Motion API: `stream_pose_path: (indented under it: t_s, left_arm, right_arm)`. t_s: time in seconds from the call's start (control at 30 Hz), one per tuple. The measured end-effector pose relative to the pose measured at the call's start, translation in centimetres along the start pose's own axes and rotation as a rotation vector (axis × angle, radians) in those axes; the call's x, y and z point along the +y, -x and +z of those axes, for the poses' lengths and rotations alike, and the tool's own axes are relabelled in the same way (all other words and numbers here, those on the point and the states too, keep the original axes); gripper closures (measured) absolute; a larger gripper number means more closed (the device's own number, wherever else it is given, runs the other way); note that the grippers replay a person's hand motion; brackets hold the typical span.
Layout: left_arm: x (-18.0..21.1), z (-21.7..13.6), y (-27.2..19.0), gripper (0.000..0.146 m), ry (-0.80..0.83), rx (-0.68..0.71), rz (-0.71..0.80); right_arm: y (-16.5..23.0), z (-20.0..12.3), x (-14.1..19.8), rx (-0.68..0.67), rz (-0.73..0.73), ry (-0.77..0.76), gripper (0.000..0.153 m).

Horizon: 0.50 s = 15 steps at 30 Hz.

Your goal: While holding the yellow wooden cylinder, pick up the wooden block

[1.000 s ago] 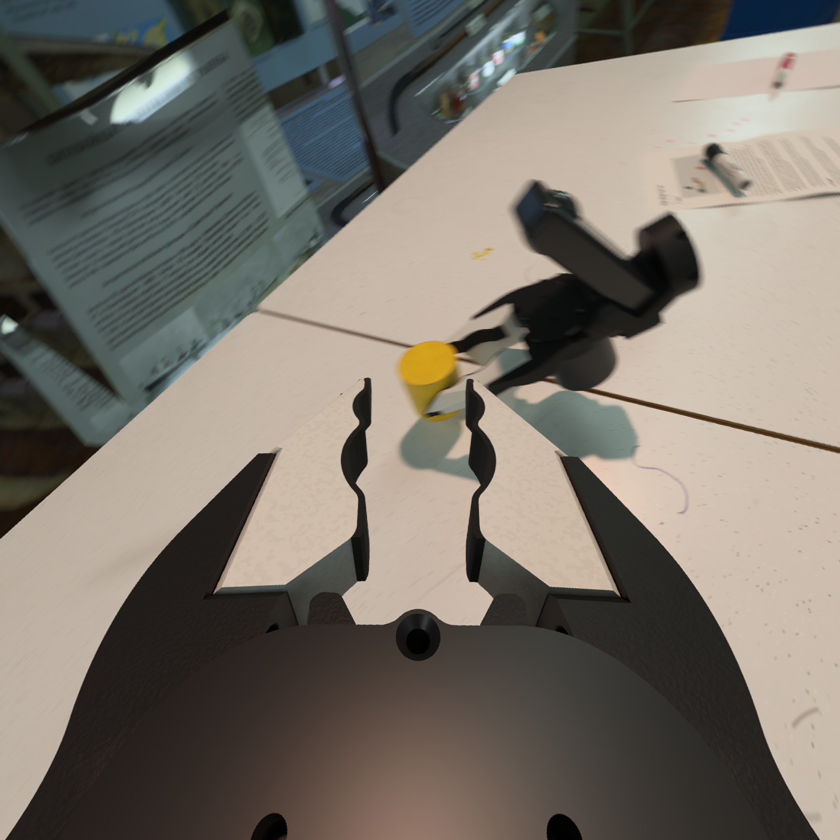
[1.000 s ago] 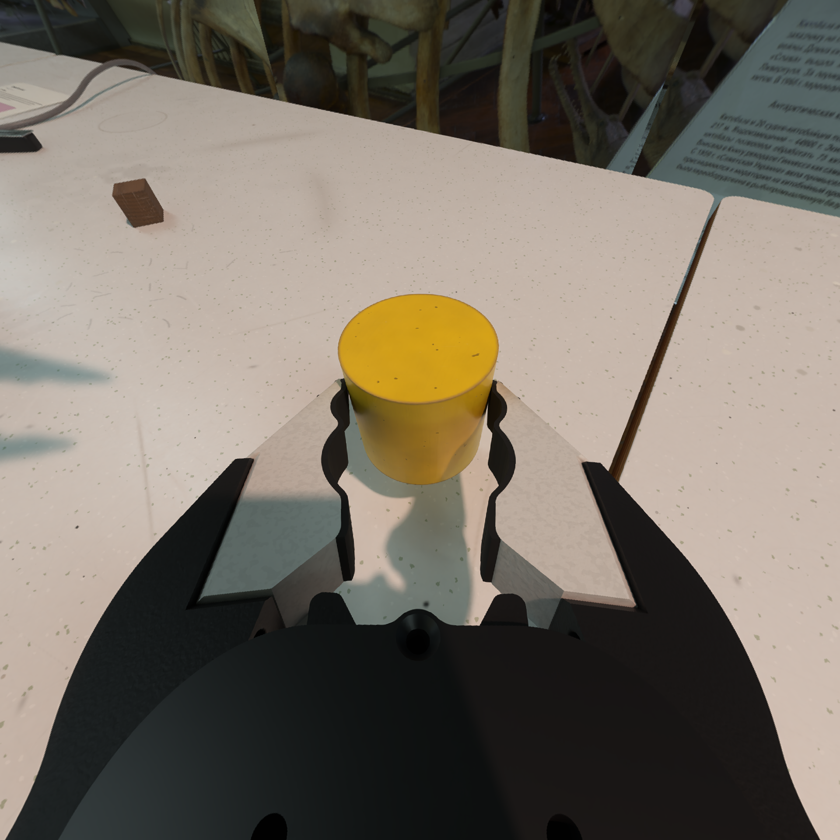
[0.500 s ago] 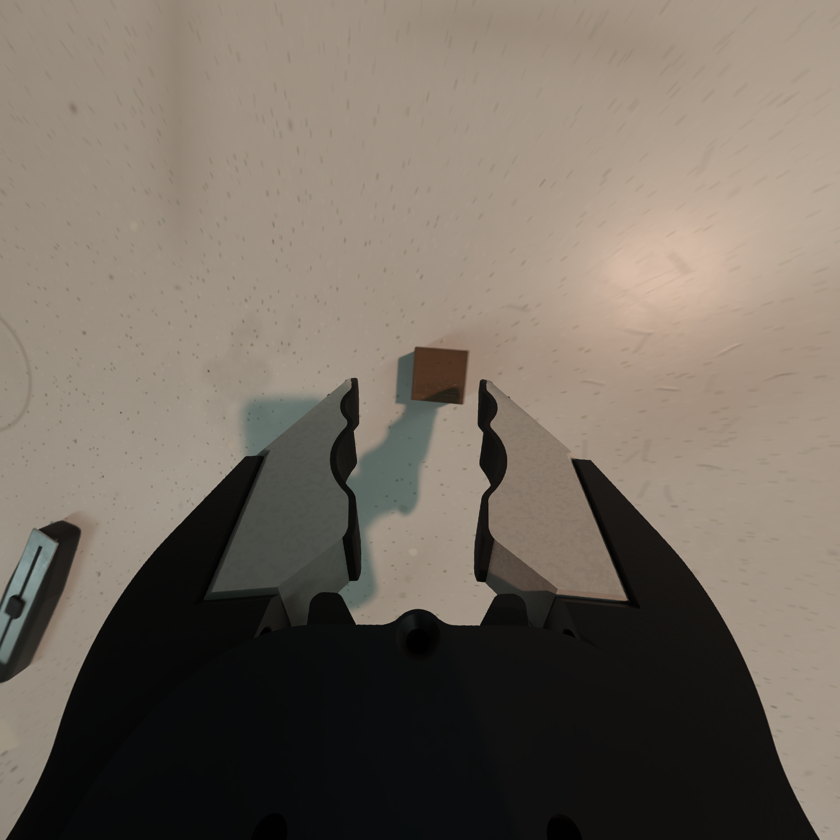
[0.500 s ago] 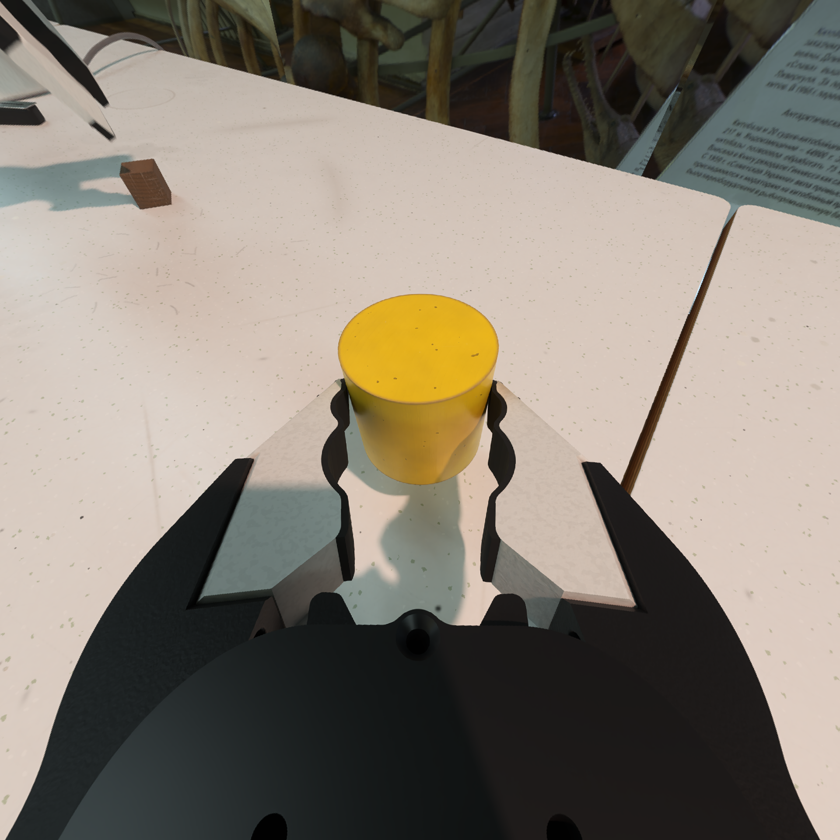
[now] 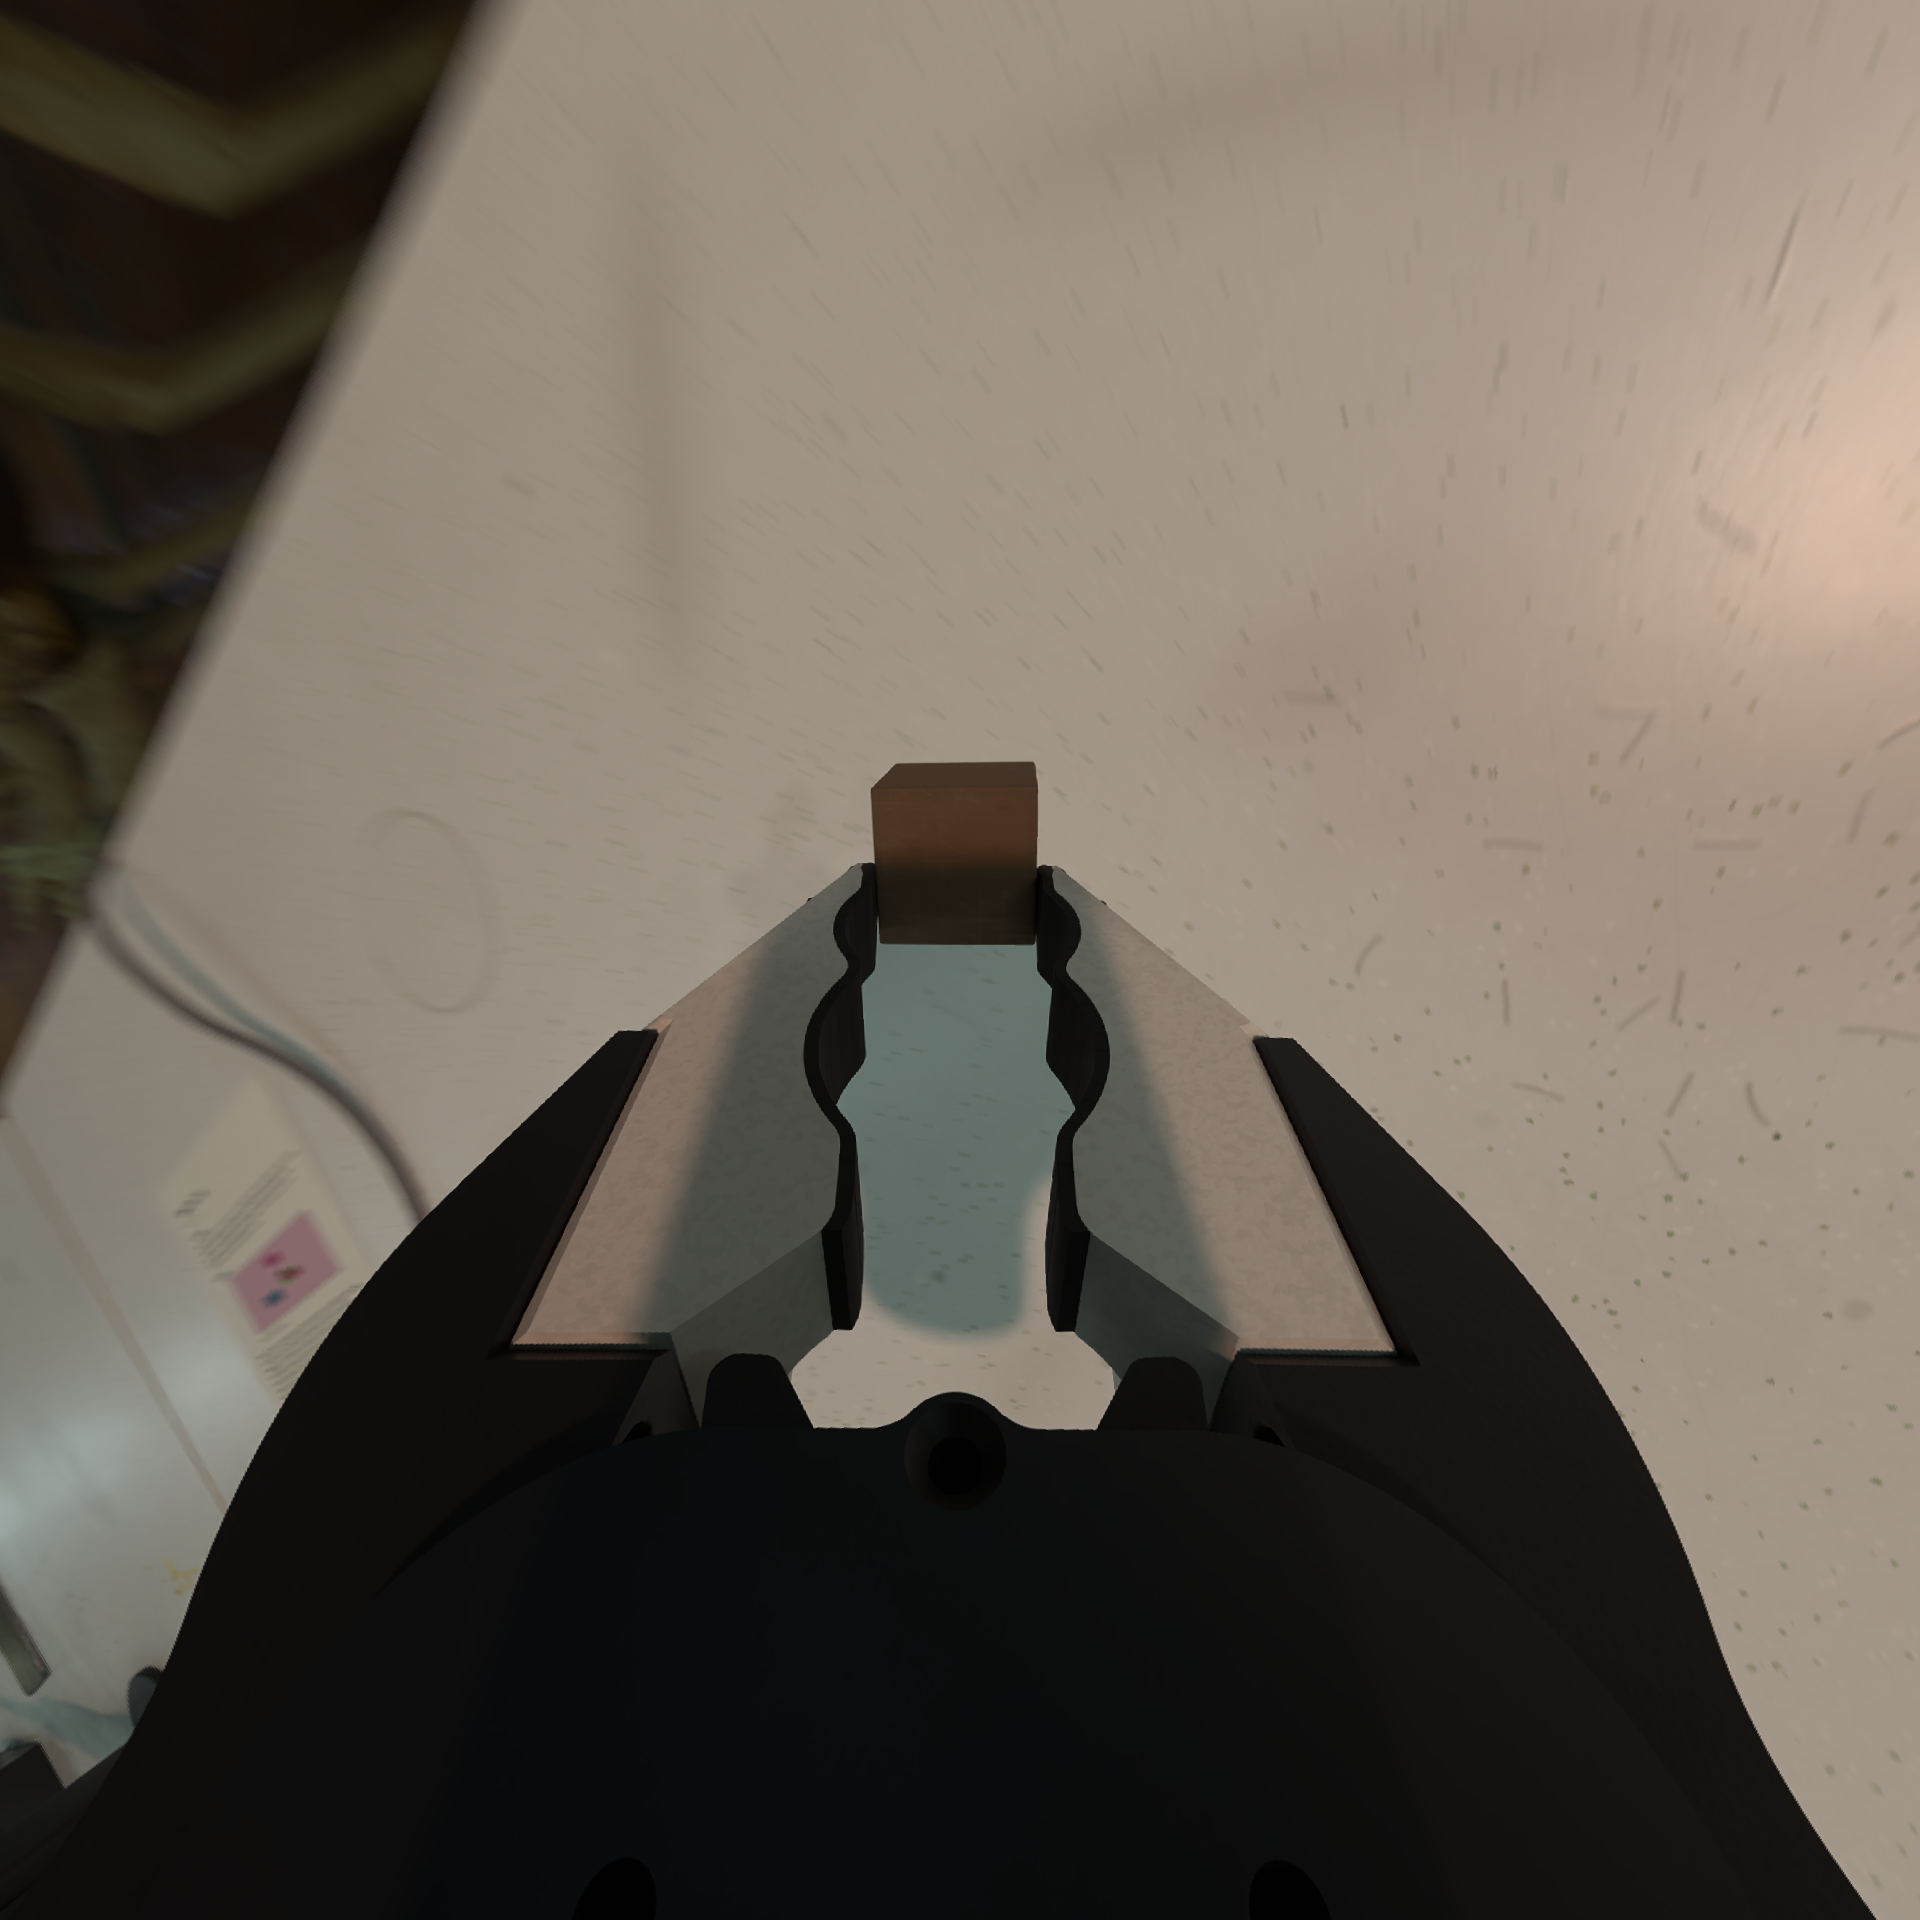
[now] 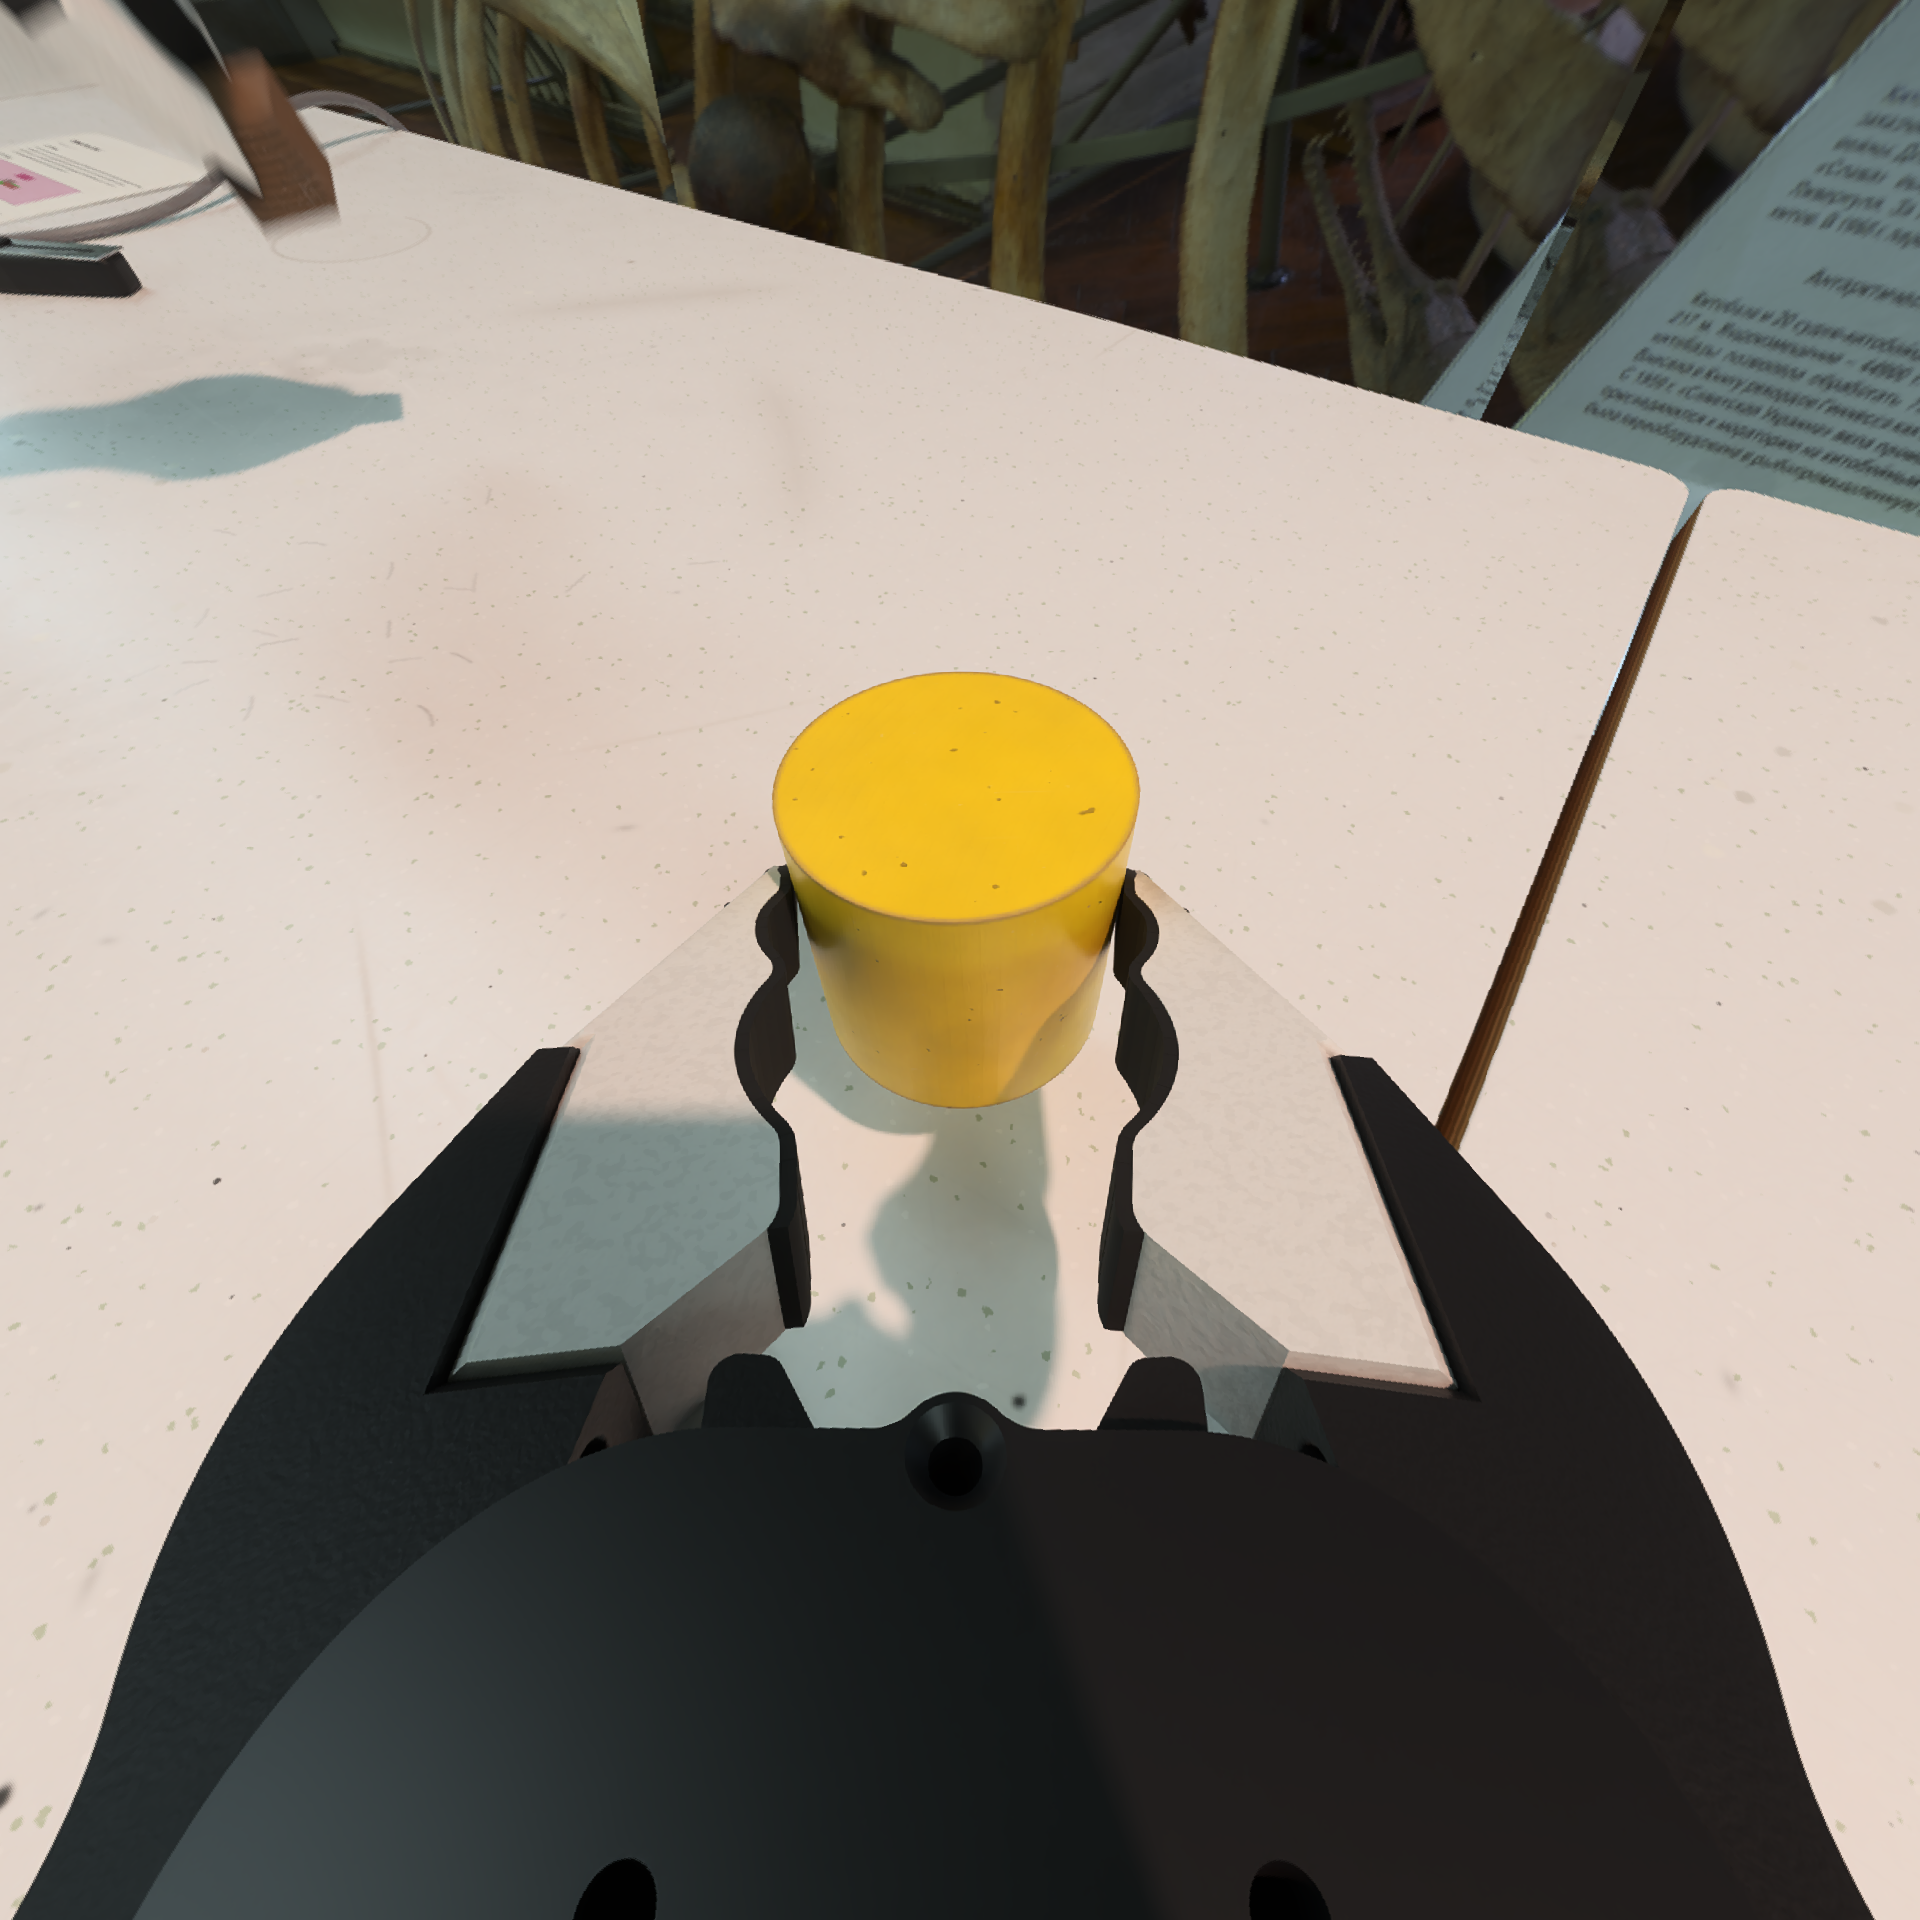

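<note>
My left gripper (image 5: 956, 883) is shut on the small brown wooden block (image 5: 956, 831), pinched between the fingertips above the white table (image 5: 1351, 520), with its shadow below. My right gripper (image 6: 956, 894) is shut on the yellow wooden cylinder (image 6: 956, 810), held upright at the fingertips over the table (image 6: 520, 675). In the right wrist view the block (image 6: 286, 145) shows blurred at the far top left, raised off the table, with a finger of the left gripper (image 6: 135, 94) beside it.
A paper with a pink patch (image 5: 265, 1247) and a grey cable (image 5: 312, 1081) lie near the table's edge. A flat black object (image 6: 62, 272) lies at the far left. A seam (image 6: 1538, 883) splits two tabletops. A sign board (image 6: 1766, 291) stands beyond.
My left gripper has closed on the wooden block and lifted it off the table, and its view has swung towards the table edge. The right gripper still holds the cylinder.
</note>
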<state>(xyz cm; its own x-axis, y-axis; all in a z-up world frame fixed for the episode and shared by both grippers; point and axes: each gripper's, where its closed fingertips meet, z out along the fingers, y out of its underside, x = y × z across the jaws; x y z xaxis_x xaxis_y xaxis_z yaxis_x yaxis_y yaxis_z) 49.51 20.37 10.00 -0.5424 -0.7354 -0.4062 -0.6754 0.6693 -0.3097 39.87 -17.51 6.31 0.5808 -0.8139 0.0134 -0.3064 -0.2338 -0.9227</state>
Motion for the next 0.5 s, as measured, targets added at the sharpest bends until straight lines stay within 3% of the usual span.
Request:
stream_pose_path:
  t_s: [0.13,0.2,0.37,0.5]
  left_arm:
    - [-5.0,-9.3,3.4,0.116,-0.294,-0.175,-0.04]
    - [-7.8,-14.8,2.6,0.116,-0.484,-0.153,-0.067]
    - [-13.6,-26.7,-7.8,0.116,-0.947,0.286,0.018]
    - [-14.9,-29.3,-16.6,0.116,-1.025,0.42,0.173]
  right_arm:
    - [0.3,-0.1,-0.3,-0.004,-0.008,-0.01,0.091]
    - [0.4,-0.1,-0.4,-0.004,-0.012,-0.012,0.091]
    - [0.4,-0.3,-0.6,-0.005,-0.004,-0.025,0.091]
    - [0.1,-0.8,-1.2,-0.004,0.014,-0.051,0.091]
